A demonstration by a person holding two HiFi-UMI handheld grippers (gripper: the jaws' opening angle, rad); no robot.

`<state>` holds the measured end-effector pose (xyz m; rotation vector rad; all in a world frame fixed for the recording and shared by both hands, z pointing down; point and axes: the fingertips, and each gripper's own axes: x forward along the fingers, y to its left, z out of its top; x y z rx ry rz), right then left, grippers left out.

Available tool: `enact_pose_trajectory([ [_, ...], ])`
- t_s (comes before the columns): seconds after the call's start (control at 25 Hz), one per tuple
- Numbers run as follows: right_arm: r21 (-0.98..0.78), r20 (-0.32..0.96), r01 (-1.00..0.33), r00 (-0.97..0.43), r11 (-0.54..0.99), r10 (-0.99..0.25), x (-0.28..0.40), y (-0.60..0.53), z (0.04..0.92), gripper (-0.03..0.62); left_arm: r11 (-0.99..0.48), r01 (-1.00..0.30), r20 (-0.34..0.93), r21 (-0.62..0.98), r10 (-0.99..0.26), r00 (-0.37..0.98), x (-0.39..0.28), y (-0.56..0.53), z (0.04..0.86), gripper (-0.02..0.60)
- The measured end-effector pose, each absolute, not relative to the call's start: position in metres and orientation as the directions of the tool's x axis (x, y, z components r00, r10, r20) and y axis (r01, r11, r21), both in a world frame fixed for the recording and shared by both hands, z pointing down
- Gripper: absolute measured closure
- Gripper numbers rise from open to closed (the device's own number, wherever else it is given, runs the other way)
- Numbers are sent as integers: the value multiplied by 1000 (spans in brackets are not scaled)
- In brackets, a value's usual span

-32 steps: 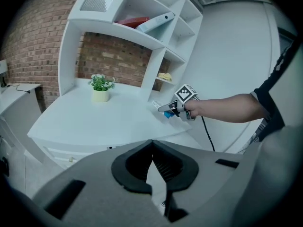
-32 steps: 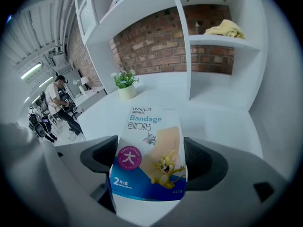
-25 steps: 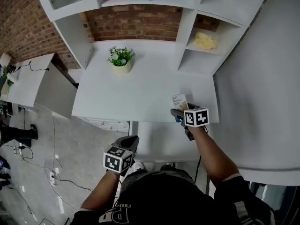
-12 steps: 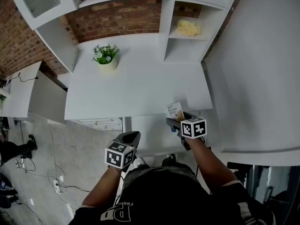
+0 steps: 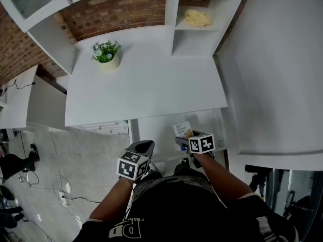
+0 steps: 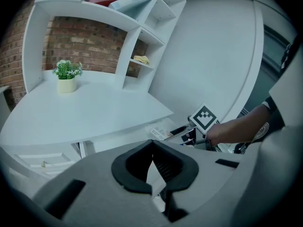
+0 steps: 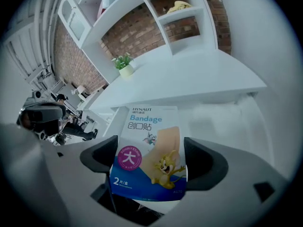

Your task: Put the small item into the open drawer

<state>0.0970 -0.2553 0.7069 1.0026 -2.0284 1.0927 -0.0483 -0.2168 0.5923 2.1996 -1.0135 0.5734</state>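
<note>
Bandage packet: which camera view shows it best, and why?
Right gripper view: the bandage packet appears large, print readable, in the right gripper. Head and left gripper views show it small, print unreadable.

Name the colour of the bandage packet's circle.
Magenta; the bandage packet shows best in the right gripper view.

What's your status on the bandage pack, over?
Right gripper shut on bandage pack, held over open drawer, not released. Left gripper shut, empty, off to the left. Nothing seen blocking the drawer.
</note>
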Motion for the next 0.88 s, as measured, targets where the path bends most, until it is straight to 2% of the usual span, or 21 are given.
enact_pose_trajectory([
  [0.4, -464, 824, -856, -512, 229, -242, 97, -254, 760, 174, -463, -801, 628, 380, -507, 591, -53, -207, 603, 566],
  [0.88, -431, 883, -884, -454, 179, -117, 89, -254, 818, 174, -344, -862, 644, 373, -573, 507, -91, -191, 598, 566],
])
